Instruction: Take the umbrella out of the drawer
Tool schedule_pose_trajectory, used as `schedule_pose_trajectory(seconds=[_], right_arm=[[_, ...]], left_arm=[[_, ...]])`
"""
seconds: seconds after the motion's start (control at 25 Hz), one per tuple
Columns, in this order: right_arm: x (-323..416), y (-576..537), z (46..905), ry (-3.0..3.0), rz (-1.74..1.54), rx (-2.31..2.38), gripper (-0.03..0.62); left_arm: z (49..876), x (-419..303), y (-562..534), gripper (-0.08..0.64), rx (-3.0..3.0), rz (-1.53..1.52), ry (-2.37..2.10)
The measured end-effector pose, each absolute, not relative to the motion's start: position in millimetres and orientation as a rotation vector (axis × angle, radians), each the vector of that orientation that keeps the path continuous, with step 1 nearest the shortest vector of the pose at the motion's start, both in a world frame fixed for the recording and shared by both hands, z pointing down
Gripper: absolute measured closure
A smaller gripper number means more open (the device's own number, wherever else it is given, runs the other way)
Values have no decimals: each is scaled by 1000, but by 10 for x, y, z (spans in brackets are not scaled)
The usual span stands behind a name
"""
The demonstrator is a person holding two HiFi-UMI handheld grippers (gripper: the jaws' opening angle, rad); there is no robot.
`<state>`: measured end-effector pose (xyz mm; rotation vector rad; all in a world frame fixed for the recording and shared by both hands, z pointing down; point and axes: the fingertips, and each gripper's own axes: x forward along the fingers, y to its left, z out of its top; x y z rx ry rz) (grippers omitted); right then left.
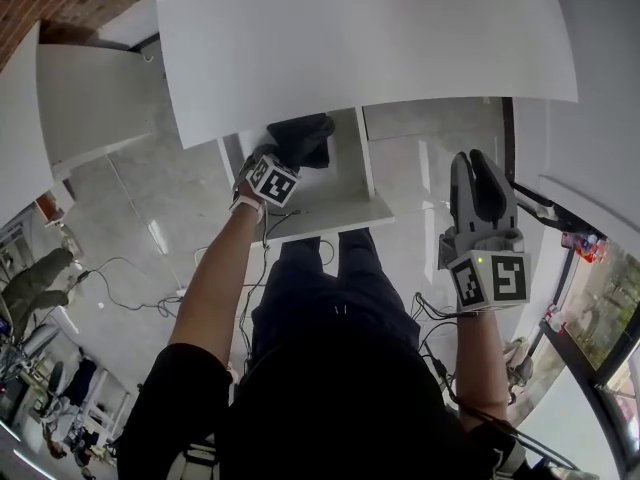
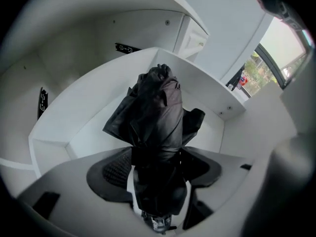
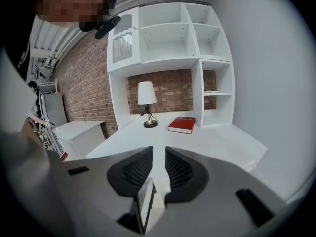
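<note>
A folded black umbrella [image 1: 300, 140] lies in the open white drawer [image 1: 362, 168] under the desk top [image 1: 350, 38]. My left gripper [image 1: 287, 158] points steeply down into that drawer. In the left gripper view the umbrella [image 2: 158, 117] runs between the wide-set jaws of the left gripper [image 2: 158, 171]. A strip of white shows beside the left pad [image 2: 116, 171], so the pads do not press on it. My right gripper [image 1: 482, 168] hovers to the right of the drawer, over the floor. In its own view the right gripper [image 3: 159, 163] shows only a narrow gap, with nothing in it.
The drawer's walls [image 2: 98, 102] close round the umbrella. On the desk stand a white lamp [image 3: 146, 102] and a red book [image 3: 181, 124], with white shelves [image 3: 168, 33] above. A low white cabinet [image 1: 90, 98] is at the left. Cables [image 1: 130, 288] trail on the floor.
</note>
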<state>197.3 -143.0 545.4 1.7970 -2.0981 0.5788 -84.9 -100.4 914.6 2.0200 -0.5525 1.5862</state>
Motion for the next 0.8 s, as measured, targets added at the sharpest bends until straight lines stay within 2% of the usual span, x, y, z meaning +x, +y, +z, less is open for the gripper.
schedule_pose_trajectory(seconds=[0.8], right_arm=[[1880, -1239, 5682, -2057, 683, 1771, 529]], left_arm=[[9380, -724, -1033, 268, 2000, 1706, -546]])
